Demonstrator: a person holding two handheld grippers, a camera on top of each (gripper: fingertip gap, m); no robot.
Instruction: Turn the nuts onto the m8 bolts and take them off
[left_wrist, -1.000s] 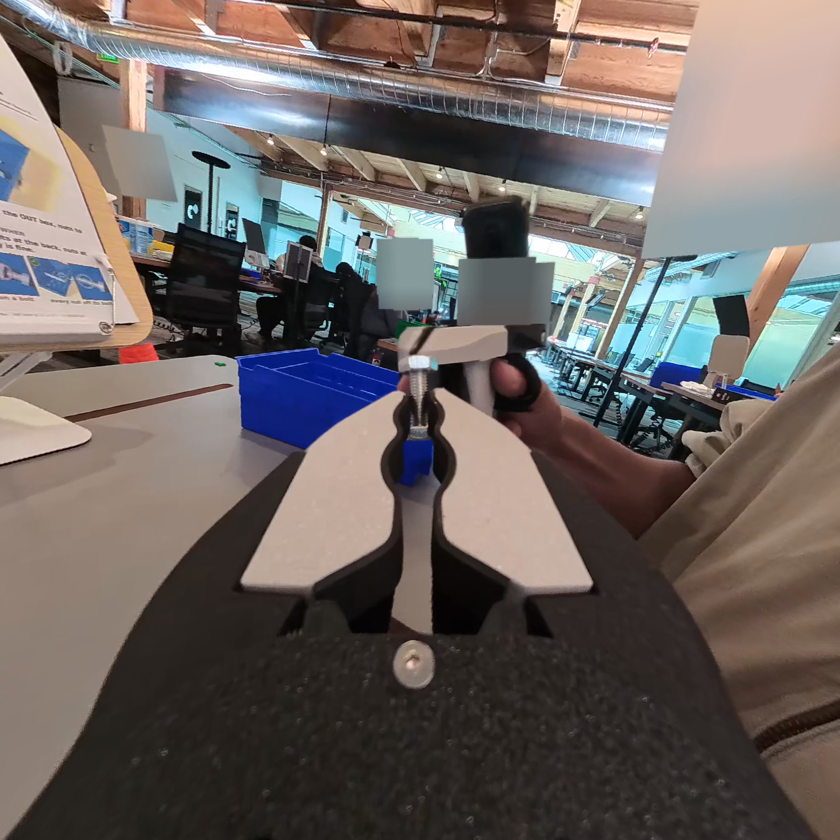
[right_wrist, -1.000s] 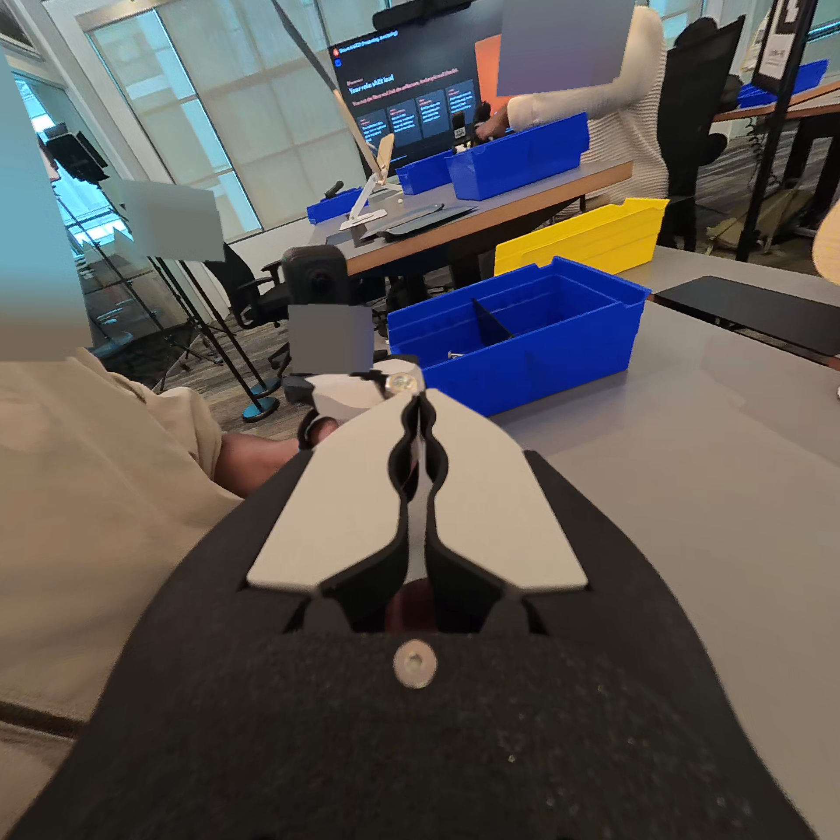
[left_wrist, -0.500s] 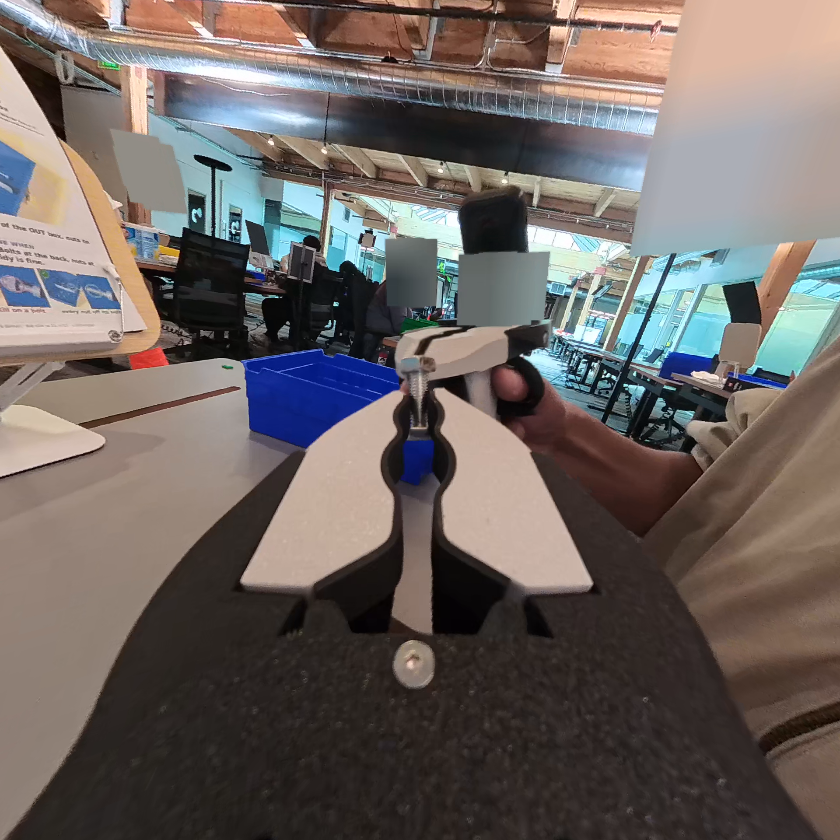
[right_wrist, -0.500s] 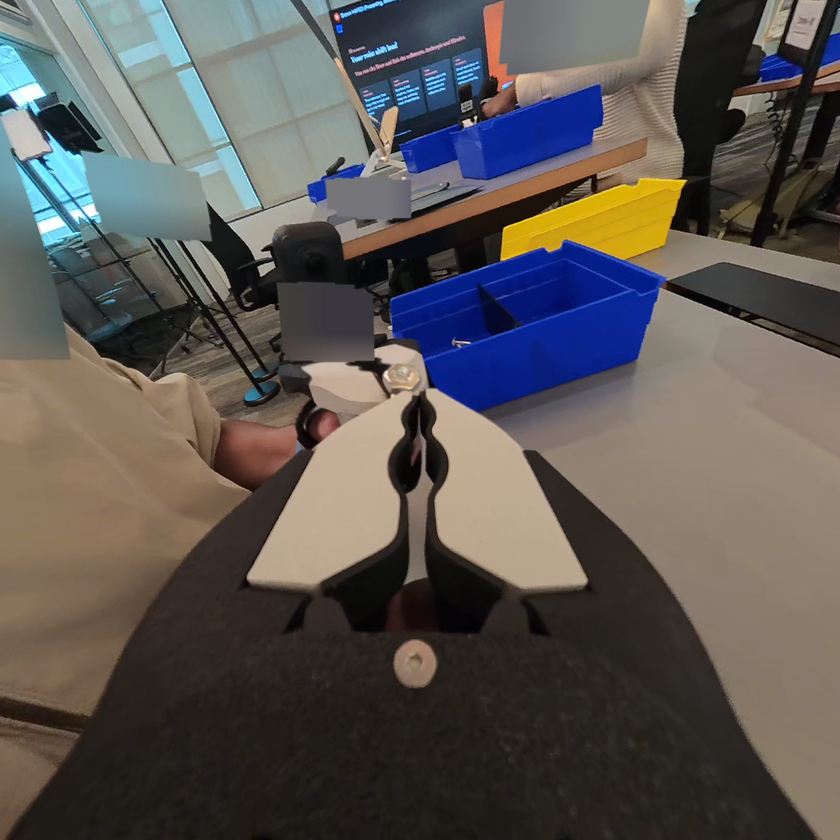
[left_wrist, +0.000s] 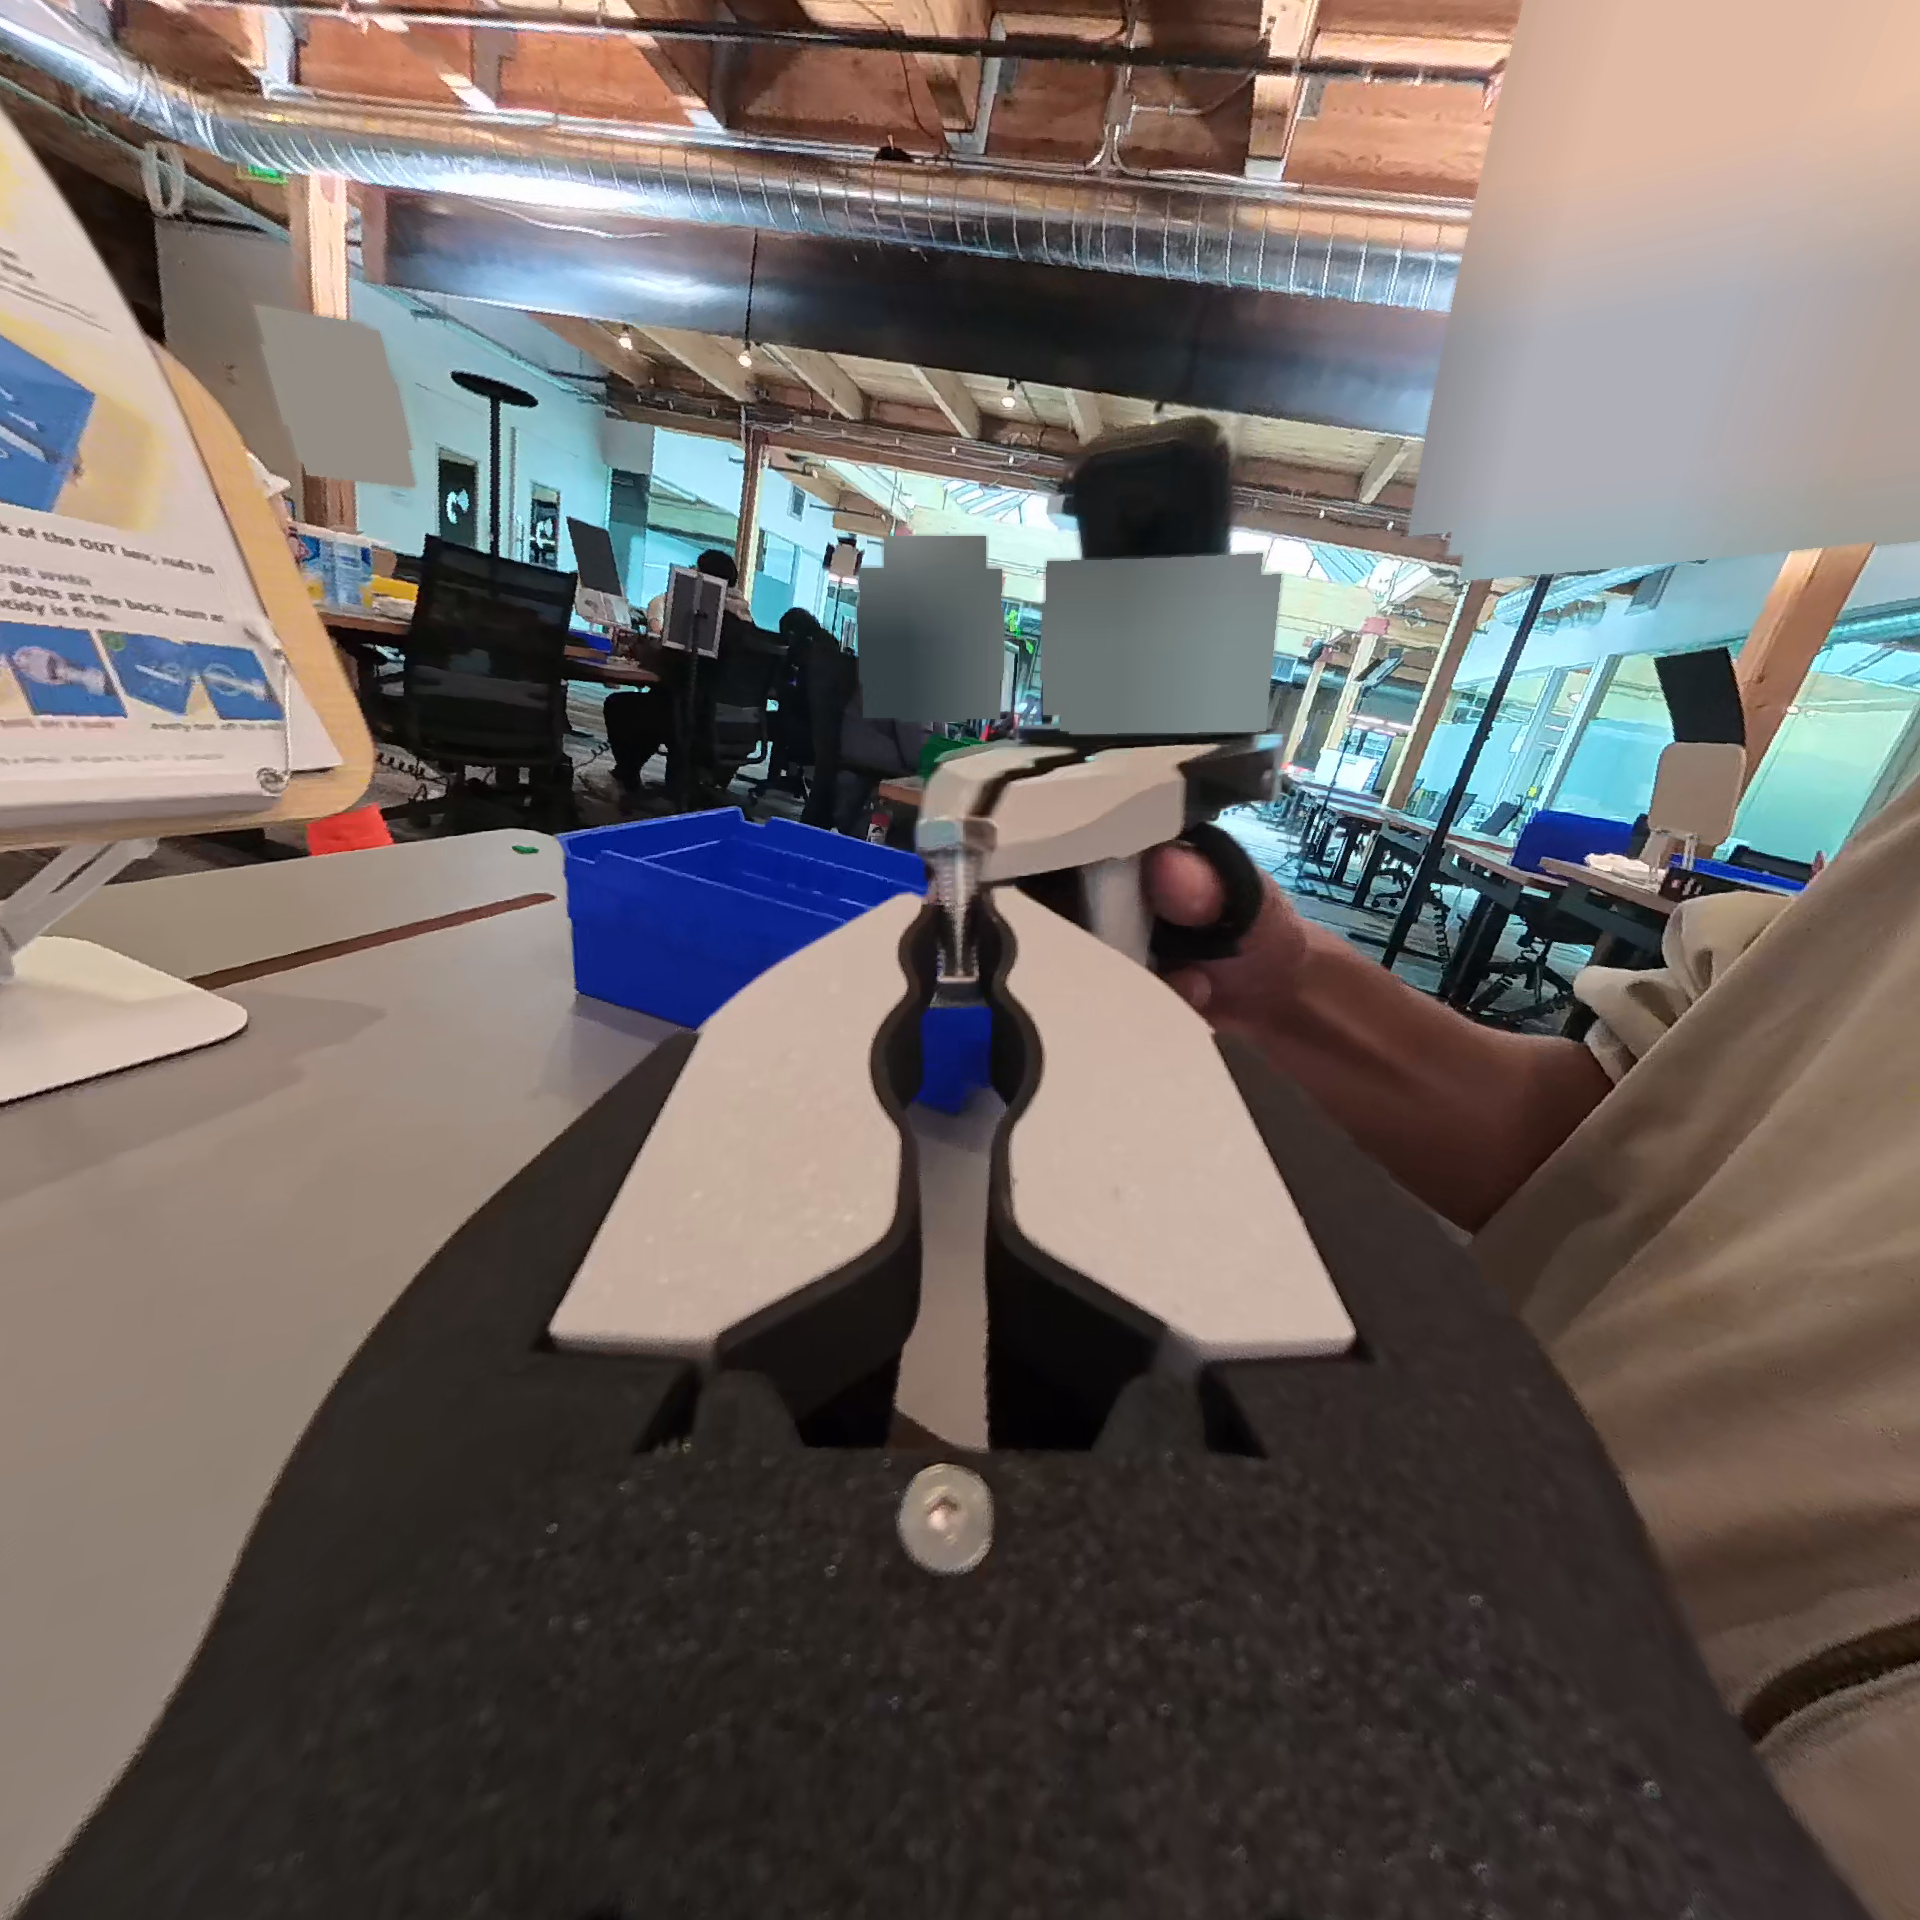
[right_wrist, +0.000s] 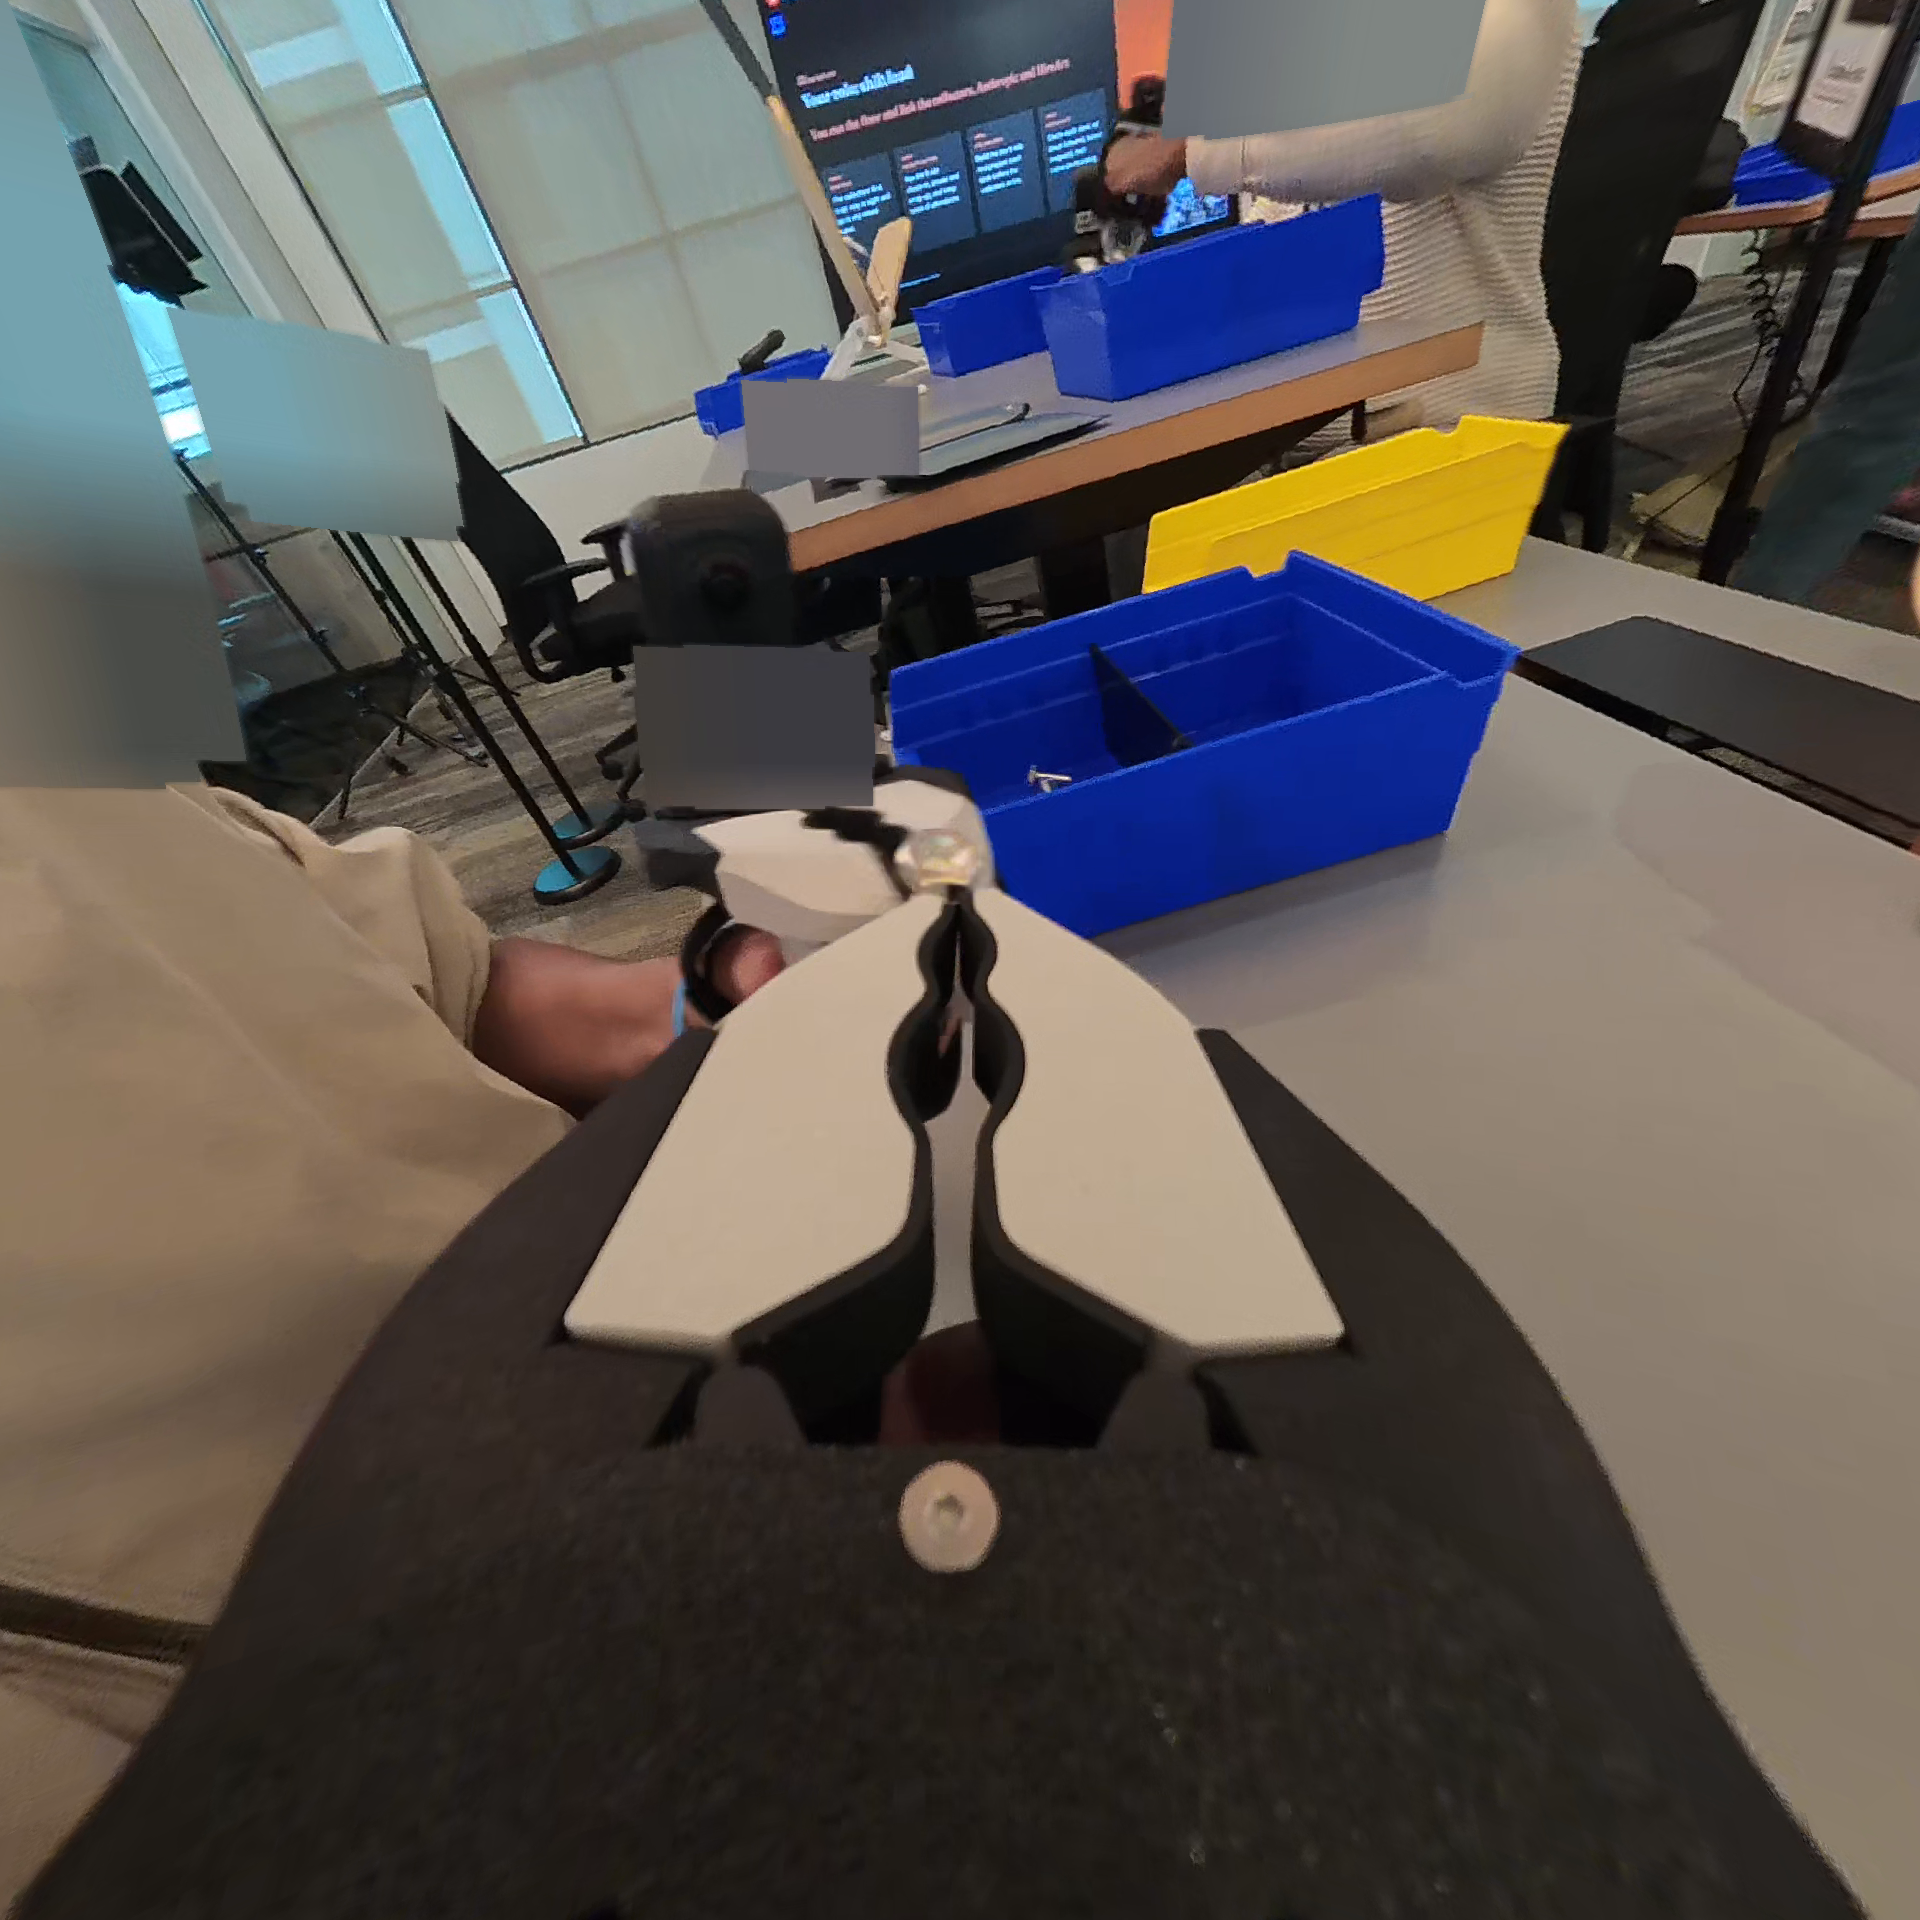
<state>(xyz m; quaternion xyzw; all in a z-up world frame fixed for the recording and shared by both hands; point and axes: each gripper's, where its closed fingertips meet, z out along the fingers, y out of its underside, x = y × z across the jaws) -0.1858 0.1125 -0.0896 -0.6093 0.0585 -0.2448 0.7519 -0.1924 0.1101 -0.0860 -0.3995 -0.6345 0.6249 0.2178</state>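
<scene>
Left claw (left_wrist: 956, 966) is closed on the lower end of the m8 bolt (left_wrist: 954, 914); the shank stands roughly upright out of the tips, threads exposed, long axis vertical in the left wrist view. The bolt's lower end sits in the notch between the claw fingers, so what exactly it grips (head or shank) I cannot tell. Right claw (left_wrist: 961, 831) comes in from the right, roughly crosswise to the bolt axis, clamped on the nut (left_wrist: 951, 834) at the top of the shank. In the right wrist view the same joint looks end-on: right claw (right_wrist: 951, 914) fingers nearly together with only a thin gap, nut (right_wrist: 940, 860) at the very tips, the left claw's white fingers (right_wrist: 821, 868) behind it. Blurred there, so thread engagement depth is not readable. Judgement: nut sits at the free end of the bolt, either just started or about to come off; cannot tell which direction. The key relation: nut axis must stay colinear with the bolt's vertical axis while the right claw rotates about it and the left only holds. Tilt risks cross-threading or a dropped nut. Both claws are held above the counter (right_wrist: 1558, 1039), near its front edge. Blue bin (right_wrist: 1226, 821) lies ahead-right of the right claw with a black divider and one small fastener (right_wrist: 1047, 777) in the near compartment; yellow bin (right_wrist: 1351, 509) behind it.
</scene>
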